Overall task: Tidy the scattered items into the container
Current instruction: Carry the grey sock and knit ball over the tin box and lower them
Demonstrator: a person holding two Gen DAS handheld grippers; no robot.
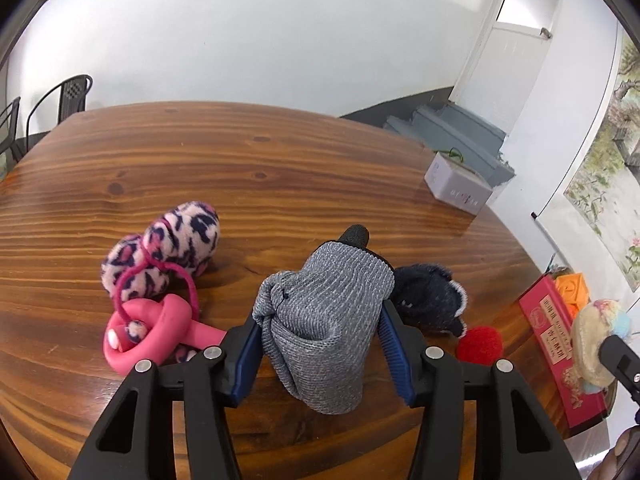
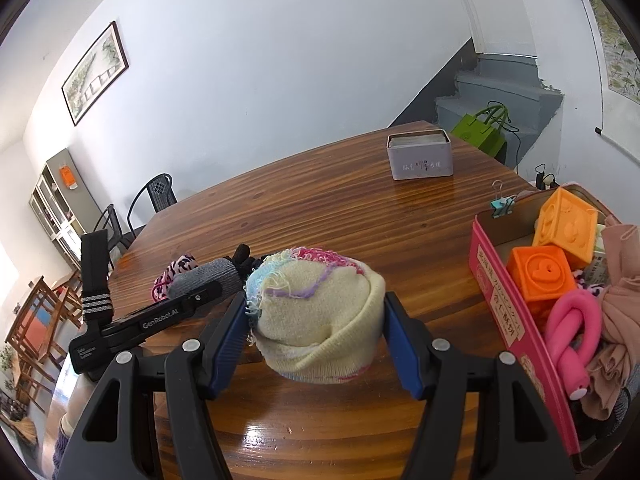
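Note:
My left gripper (image 1: 320, 340) is shut on a rolled grey sock (image 1: 324, 320) and holds it above the wooden table (image 1: 280, 160). Behind it lie a dark navy sock (image 1: 430, 296), a red pompom (image 1: 479, 346), a pink leopard plush (image 1: 168, 248) and a pink knotted toy (image 1: 156, 332). My right gripper (image 2: 316, 332) is shut on a cream sock ball with pastel yarn (image 2: 316, 312), just left of the pink container box (image 2: 504, 304). The box holds orange blocks (image 2: 540, 272), a pink knotted toy (image 2: 572, 328) and beige cloth (image 2: 620, 272).
A white tin box (image 2: 420, 154) stands at the table's far side. A binder clip (image 2: 502, 204) is on the container's far corner. Chairs (image 2: 154, 196) stand beyond the table's left end. Stairs and a green bag (image 2: 482, 130) are behind the table.

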